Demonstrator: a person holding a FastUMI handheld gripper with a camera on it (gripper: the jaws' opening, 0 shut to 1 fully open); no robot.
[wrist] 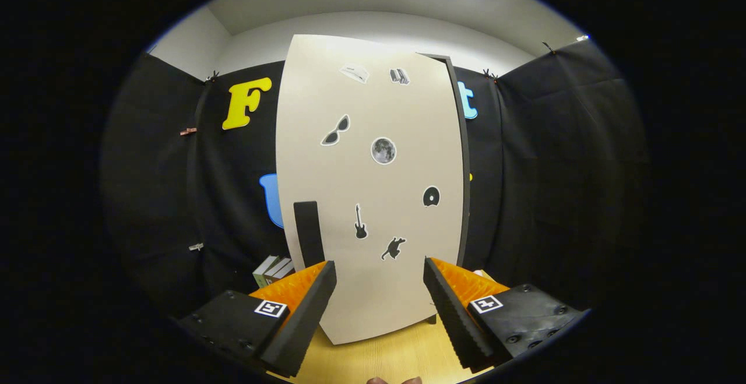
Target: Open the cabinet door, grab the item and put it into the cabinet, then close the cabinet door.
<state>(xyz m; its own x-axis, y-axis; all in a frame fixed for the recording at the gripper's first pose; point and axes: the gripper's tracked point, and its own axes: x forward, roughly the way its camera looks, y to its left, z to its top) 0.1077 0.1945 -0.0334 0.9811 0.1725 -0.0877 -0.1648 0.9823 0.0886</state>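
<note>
The gripper hangs over the wooden desk with its fingers spread wide and nothing between them; just ahead stands the cabinet, its pale door shut and dotted with small stickers; a dark upright handle sits low on the door's left edge, just beyond the left finger; a few books lie on the desk left of the cabinet, against the black cloth wall.
</note>
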